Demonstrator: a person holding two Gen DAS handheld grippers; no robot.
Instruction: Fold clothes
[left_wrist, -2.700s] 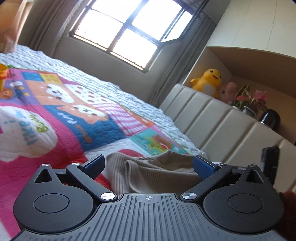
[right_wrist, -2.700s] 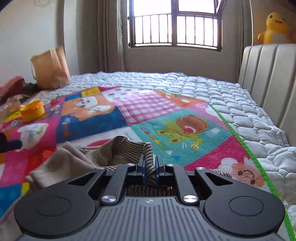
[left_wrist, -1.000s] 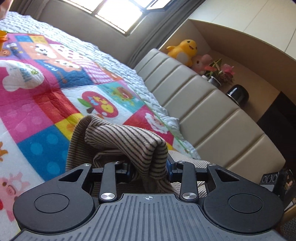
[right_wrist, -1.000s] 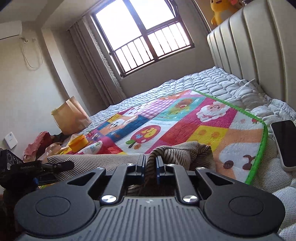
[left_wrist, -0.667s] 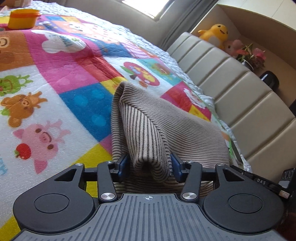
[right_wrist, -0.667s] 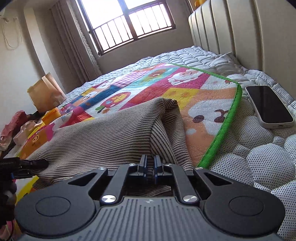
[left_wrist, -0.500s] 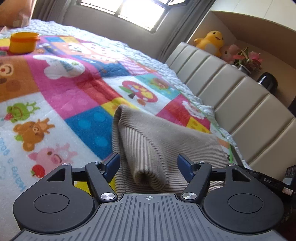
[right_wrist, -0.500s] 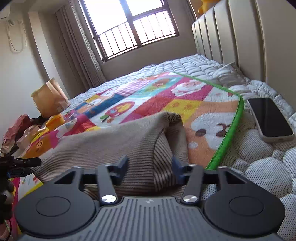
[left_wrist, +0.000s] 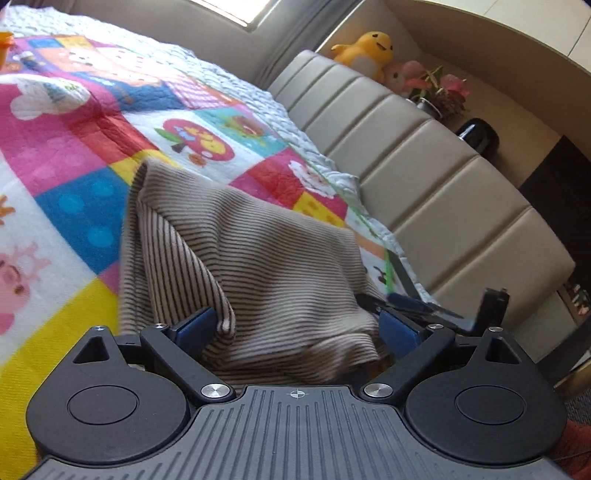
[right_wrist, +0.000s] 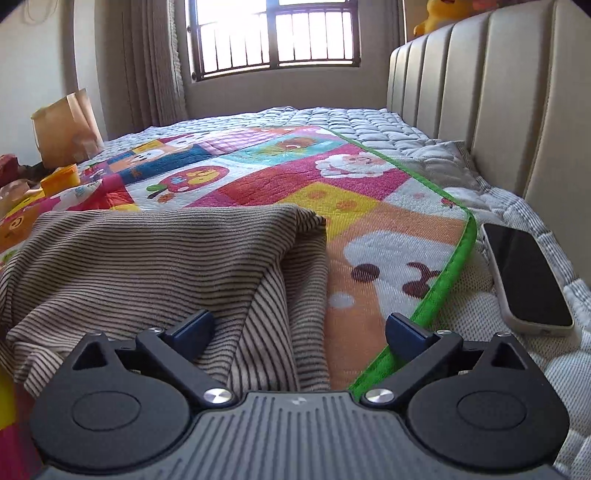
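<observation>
striped knit garment, quilted cloth mat, glossy phone

A beige, dark-striped knit garment lies folded and rumpled on the colourful quilt.

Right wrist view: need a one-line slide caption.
Right gripper opening, pads clear of the striped garment lying on the patchwork quilt; phone beside the quilt's green edge.

1. Right gripper low over the quilt, jaws opening.
2. Striped top lies folded on the quilt; its near edge sits between the jaws, loose.
3. Phone just right of the quilt's green edge.
4. Yellow cup, paper bag at the quilt's far left.
</observation>
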